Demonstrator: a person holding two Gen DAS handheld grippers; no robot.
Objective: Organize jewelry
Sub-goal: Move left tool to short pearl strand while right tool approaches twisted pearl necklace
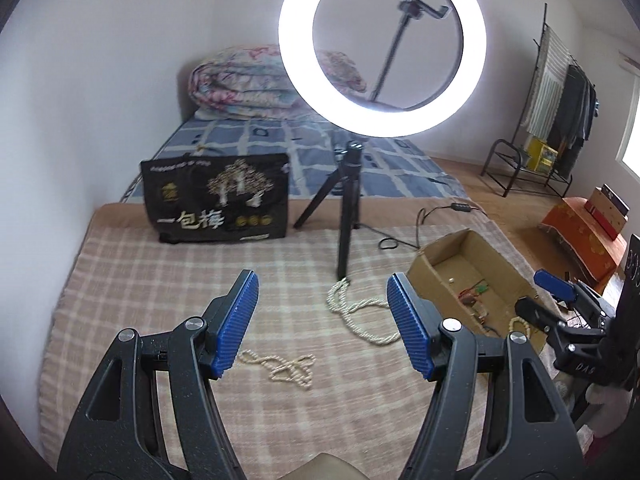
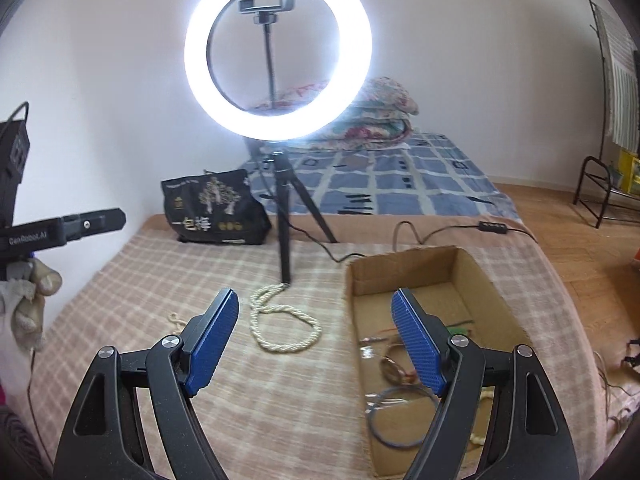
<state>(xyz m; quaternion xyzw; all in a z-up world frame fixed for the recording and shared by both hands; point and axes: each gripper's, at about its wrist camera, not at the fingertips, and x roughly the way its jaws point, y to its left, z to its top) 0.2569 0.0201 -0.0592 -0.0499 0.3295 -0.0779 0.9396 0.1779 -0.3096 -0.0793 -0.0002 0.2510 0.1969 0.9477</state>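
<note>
Both grippers stand with their blue pads apart and nothing between them. From the left wrist view, the left gripper [image 1: 322,324] frames a thin pearl necklace [image 1: 280,366] lying loose on the checked blanket [image 1: 140,272] in the lower middle of the frame; the right wrist view catches only a bit of it at middle left. A thicker twisted pearl rope [image 1: 356,312] lies beyond it, one end touching the foot of the black tripod [image 1: 346,216] under the ring light [image 1: 382,46]. At the right edge of that view the right gripper [image 1: 538,294] reaches over the cardboard box [image 1: 444,248], and a small bead bracelet [image 1: 520,326] shows in the box's near corner.

The right wrist view looks down into the box [image 2: 400,272] from closer: a dark thin hoop [image 2: 400,416], a brownish ring with red thread [image 2: 394,368] and a green scrap [image 2: 460,326] lie on its floor, blurred. The right gripper [image 2: 316,340] hovers between the rope [image 2: 280,320] and the box. At the left edge a gloved hand [image 2: 28,304] grips the other tool. A black printed bag [image 2: 214,210] stands at the back
</note>
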